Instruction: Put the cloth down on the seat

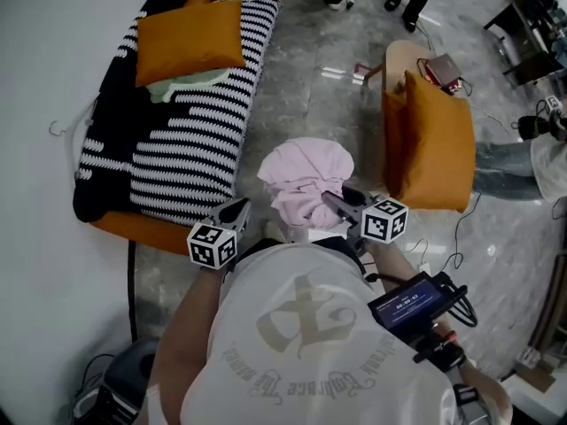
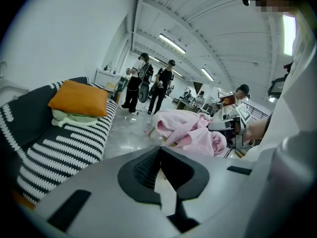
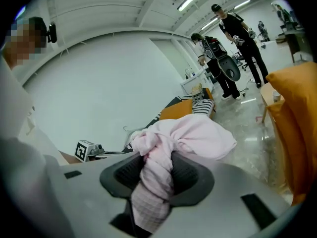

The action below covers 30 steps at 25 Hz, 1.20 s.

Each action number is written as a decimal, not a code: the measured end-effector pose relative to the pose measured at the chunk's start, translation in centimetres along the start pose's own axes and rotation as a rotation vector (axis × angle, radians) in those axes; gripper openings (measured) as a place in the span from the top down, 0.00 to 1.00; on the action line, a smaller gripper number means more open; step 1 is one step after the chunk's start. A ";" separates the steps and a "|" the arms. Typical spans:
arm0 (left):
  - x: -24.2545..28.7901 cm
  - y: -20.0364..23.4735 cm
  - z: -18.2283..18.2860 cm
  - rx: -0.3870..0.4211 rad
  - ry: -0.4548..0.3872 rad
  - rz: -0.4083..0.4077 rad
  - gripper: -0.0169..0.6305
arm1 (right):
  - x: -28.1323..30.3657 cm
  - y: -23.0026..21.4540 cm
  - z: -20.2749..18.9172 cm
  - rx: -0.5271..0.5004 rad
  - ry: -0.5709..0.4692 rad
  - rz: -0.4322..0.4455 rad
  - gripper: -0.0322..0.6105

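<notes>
The right tool (image 3: 157,165) is clenching a twisted tail of the pink cloth (image 3: 190,130). That tail is running back between the jaws along the tool's own line, while the bulk is ballooning out just past the tips. So the cloth is hanging in the air over the floor (image 1: 310,78), in front of the person's chest, and not lying on any seat yet.

The left tool (image 2: 159,155) is pinched together on nothing, pointing the same way just left of the cloth and apart from it.

The floor is running on ahead as an open lane with a seat on either side. The sofa (image 1: 190,162), under its striped throw, is lying ahead and to the left, on the empty tool's side. The chair (image 1: 434,162) is standing ahead and to the right, nearer the tool that is carrying.

I am judging that the drop is turning on this. From the right tool the chair is the shorter swing, while the sofa means carrying across the body. Which seat is meant I cannot tell.

Nothing here is serving as a container. The nearest thing to one is the sofa's far end, where an orange cushion (image 1: 190,38) is lying on top of a pale green cloth (image 1: 184,87).

Beyond that, people are standing about at the back of the room.
</notes>
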<state>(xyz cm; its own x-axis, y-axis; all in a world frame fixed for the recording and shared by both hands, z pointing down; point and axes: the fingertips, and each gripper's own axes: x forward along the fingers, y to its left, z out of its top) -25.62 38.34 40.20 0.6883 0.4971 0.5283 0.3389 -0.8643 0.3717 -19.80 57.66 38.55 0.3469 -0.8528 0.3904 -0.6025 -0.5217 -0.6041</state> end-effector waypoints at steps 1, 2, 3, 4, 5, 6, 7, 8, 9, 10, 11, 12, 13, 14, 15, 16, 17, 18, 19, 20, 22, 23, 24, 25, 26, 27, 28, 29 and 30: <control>0.0 0.9 0.6 -0.004 -0.003 0.003 0.95 | 0.8 0.1 0.8 -0.005 0.000 -0.004 0.68; -0.2 1.6 1.0 -0.005 -0.006 0.006 0.95 | 1.4 0.2 1.5 -0.010 -0.002 -0.005 0.68; -0.5 2.1 1.2 -0.006 -0.008 0.010 0.95 | 1.9 0.3 2.0 -0.014 -0.004 -0.006 0.68; -0.9 2.4 1.4 -0.009 -0.010 0.015 0.95 | 2.3 0.6 2.5 -0.016 -0.005 -0.007 0.68; -1.4 2.7 1.5 -0.017 -0.013 0.022 0.95 | 2.6 0.9 2.8 -0.017 -0.001 -0.007 0.68; -2.0 2.9 1.5 -0.029 -0.016 0.028 0.95 | 3.0 1.3 3.0 -0.019 0.007 -0.007 0.68; -2.6 3.2 1.6 -0.041 -0.020 0.034 0.95 | 3.6 1.6 3.2 -0.022 0.018 -0.005 0.68; -2.9 3.7 1.6 -0.052 -0.021 0.041 0.95 | 4.2 1.8 3.6 -0.028 0.029 -0.003 0.68; -3.0 4.3 1.7 -0.060 -0.019 0.048 0.95 | 5.1 1.8 4.1 -0.035 0.040 0.000 0.68; -2.8 5.1 1.8 -0.069 -0.016 0.057 0.95 | 6.1 1.5 4.5 -0.043 0.053 0.003 0.68; -2.5 5.7 1.8 -0.081 -0.011 0.065 0.95 | 7.1 1.1 4.9 -0.051 0.071 0.007 0.68; -2.1 6.3 1.6 -0.094 -0.006 0.072 0.95 | 8.1 0.6 5.0 -0.059 0.093 0.012 0.68; -1.8 6.8 1.5 -0.107 -0.001 0.078 0.95 | 9.0 0.2 5.0 -0.066 0.119 0.019 0.68; -1.8 7.2 1.4 -0.118 0.002 0.086 0.95 | 9.9 -0.1 5.0 -0.073 0.143 0.027 0.68; -1.9 7.7 1.4 -0.127 0.004 0.098 0.95 | 10.8 -0.1 5.0 -0.079 0.163 0.038 0.68; -2.4 8.2 1.5 -0.139 0.003 0.114 0.95 | 11.6 0.1 5.2 -0.085 0.181 0.051 0.68; -2.9 8.8 1.7 -0.152 0.001 0.135 0.95 | 12.5 0.4 5.5 -0.091 0.198 0.068 0.68; -3.4 9.5 2.0 -0.168 -0.002 0.159 0.95 | 13.5 0.6 5.8 -0.098 0.216 0.088 0.68; -3.6 10.2 2.4 -0.184 -0.004 0.182 0.95 | 14.6 0.8 6.3 -0.106 0.233 0.109 0.68; -3.6 10.8 2.8 -0.197 -0.004 0.199 0.95 | 15.8 0.8 6.8 -0.115 0.250 0.130 0.68; -2.8 11.8 4.0 -0.213 -0.003 0.218 0.95 | 17.8 0.4 8.0 -0.139 0.284 0.172 0.68; -2.1 12.3 4.7 -0.221 -0.002 0.225 0.95 | 18.8 0.1 8.6 -0.155 0.306 0.193 0.68; -1.4 12.7 5.3 -0.232 -0.001 0.235 0.95 | 19.9 -0.3 9.1 -0.172 0.332 0.214 0.68; -0.8 13.0 5.8 -0.245 0.000 0.247 0.95 | 20.8 -0.6 9.4 -0.193 0.361 0.234 0.68; -0.3 13.2 6.2 -0.258 0.001 0.258 0.95 | 21.6 -0.7 9.5 -0.216 0.391 0.251 0.68; -0.1 13.2 6.5 -0.267 0.002 0.268 0.95 | 22.2 -0.8 9.5 -0.242 0.420 0.266 0.68; 0.0 13.3 6.7 -0.272 0.002 0.276 0.95 | 22.6 -0.7 9.5 -0.268 0.445 0.278 0.68; 0.0 13.4 7.0 -0.275 0.001 0.284 0.95 | 23.0 -0.5 9.5 -0.294 0.468 0.289 0.68; -0.1 13.6 7.3 -0.278 0.001 0.294 0.95 | 23.4 -0.4 9.6 -0.317 0.489 0.300 0.68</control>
<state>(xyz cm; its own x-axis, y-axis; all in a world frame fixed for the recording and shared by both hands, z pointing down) -16.40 26.00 39.61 0.7296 0.2317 0.6435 -0.0589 -0.9161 0.3967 -4.51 37.73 41.25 -0.1908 -0.8113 0.5527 -0.8311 -0.1661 -0.5307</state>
